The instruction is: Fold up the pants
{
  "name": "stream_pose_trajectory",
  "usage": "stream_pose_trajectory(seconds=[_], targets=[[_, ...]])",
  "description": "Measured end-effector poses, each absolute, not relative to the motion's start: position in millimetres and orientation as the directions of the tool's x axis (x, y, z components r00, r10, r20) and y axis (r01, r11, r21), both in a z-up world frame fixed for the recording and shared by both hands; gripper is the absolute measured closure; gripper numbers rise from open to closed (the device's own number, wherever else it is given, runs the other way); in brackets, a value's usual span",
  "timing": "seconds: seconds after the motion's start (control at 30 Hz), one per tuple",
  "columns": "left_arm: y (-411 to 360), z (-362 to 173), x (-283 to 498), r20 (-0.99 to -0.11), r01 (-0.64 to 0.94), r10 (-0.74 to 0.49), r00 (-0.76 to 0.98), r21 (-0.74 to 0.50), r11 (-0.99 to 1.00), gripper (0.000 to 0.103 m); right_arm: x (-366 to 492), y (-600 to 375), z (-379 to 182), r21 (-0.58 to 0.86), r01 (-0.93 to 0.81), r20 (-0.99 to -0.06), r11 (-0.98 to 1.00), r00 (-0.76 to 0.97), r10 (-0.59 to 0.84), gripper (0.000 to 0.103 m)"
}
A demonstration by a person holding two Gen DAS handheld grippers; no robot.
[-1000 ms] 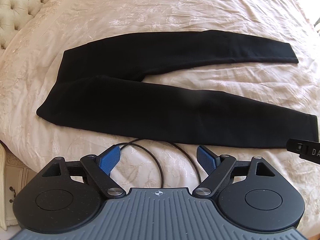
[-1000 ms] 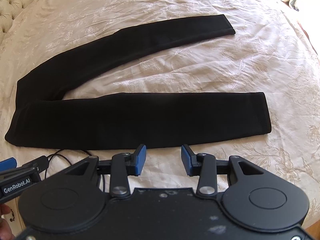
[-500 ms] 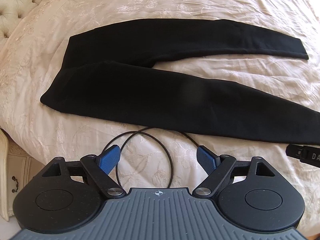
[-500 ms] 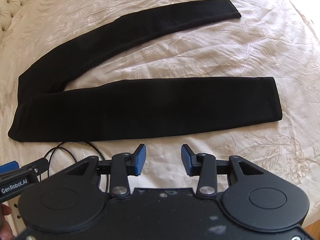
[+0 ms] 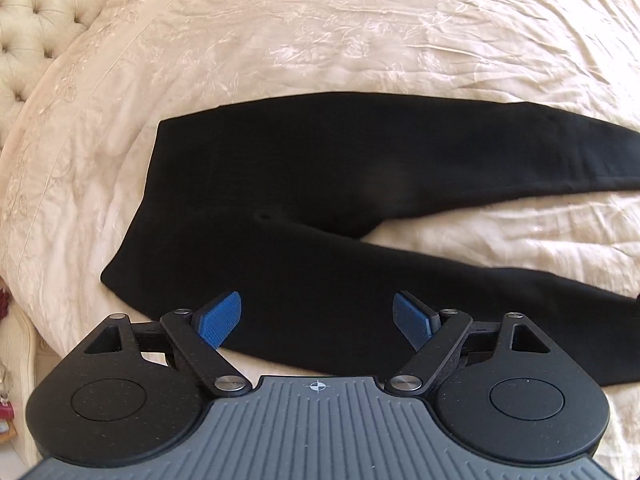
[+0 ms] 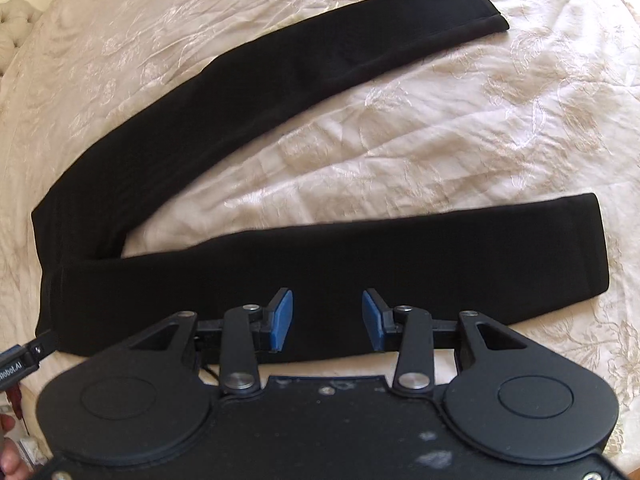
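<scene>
Both tongs, left tongs [image 5: 317,316] and right tongs [image 6: 327,320], have closed in over the near leg of the flat black fabric pants [image 5: 360,184]; both released, empty. Grasp looks imminent.

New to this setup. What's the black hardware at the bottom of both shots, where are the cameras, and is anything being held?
There is no robot arm here. A person carries a hand-held pair of tongs in each hand, and each pair has a wide-angle camera looking forward along its two blue-padded fingers. That is the black hardware at the bottom of each picture.

One picture comes from the left tongs, near the waist end of the pants. The other comes from the right tongs, near the leg ends.

The black pants lie flat on a cream bedspread, legs spread apart in a V. A padded headboard shows at the top left.

Both tongs are open over the near leg. Nothing is held.
</scene>
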State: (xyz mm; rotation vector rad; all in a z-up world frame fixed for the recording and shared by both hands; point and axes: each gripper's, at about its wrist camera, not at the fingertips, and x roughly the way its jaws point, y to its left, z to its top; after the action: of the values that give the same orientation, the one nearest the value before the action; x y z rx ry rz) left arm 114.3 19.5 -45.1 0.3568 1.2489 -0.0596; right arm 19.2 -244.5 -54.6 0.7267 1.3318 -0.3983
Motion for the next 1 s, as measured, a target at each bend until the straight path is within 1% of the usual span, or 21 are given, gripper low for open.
stream_pose_trajectory(seconds=[0.1, 0.2, 0.33, 0.43, 0.7, 0.73, 0.83, 0.9, 0.93, 0.97, 1.0], targets=[[16, -54, 144, -0.932, 0.252, 0.145, 0.331, 0.236, 0.938, 0.020, 51, -272, -60, 0.267, 0.701, -0.961, 0.661, 0.242, 0.132, 0.062], [15, -63, 172, -0.936, 0.272, 0.132, 0.328, 0.227, 0.935, 0.020, 90, -299, -64, 0.241, 0.736, -0.964, 0.632, 0.254, 0.072, 0.061], [18, -74, 197, -0.940, 0.286, 0.127, 0.315, 0.222, 0.932, 0.020, 140, -333, -73, 0.253, 0.777, -0.955, 0.577, 0.297, 0.019, 0.061], [22, -82, 210, -0.944, 0.289, 0.129, 0.303, 0.219, 0.932, 0.020, 180, -355, -85, 0.225, 0.800, -0.956, 0.556, 0.292, -0.033, 0.061], [32, -102, 247, -0.955, 0.274, 0.141, 0.260, 0.212, 0.938, 0.020, 249, -394, -131, 0.151, 0.878, -0.972, 0.454, 0.215, -0.092, 0.062], [33, -104, 251, -0.955, 0.272, 0.143, 0.258, 0.214, 0.938, 0.020, 254, -396, -137, 0.132, 0.884, -0.976, 0.447, 0.195, -0.097, 0.062], [35, -108, 261, -0.955, 0.263, 0.147, 0.259, 0.216, 0.940, 0.020, 261, -394, -158, 0.015, 0.898, -0.990, 0.440, 0.075, -0.118, 0.066], [36, -110, 269, -0.956, 0.259, 0.142, 0.258, 0.210, 0.943, 0.020, 253, -388, -166, 0.005, 0.891, -0.991, 0.453, 0.067, -0.120, 0.072], [35, -110, 272, -0.956, 0.259, 0.138, 0.259, 0.206, 0.944, 0.020, 249, -385, -168, 0.010, 0.883, -0.990, 0.470, 0.076, -0.122, 0.098], [35, -110, 277, -0.957, 0.258, 0.131, 0.260, 0.199, 0.945, 0.020, 243, -381, -168, 0.018, 0.876, -0.989, 0.483, 0.086, -0.120, 0.101], [35, -109, 281, -0.957, 0.254, 0.126, 0.261, 0.194, 0.948, 0.020, 234, -377, -164, 0.030, 0.873, -0.987, 0.487, 0.104, -0.125, 0.101]])
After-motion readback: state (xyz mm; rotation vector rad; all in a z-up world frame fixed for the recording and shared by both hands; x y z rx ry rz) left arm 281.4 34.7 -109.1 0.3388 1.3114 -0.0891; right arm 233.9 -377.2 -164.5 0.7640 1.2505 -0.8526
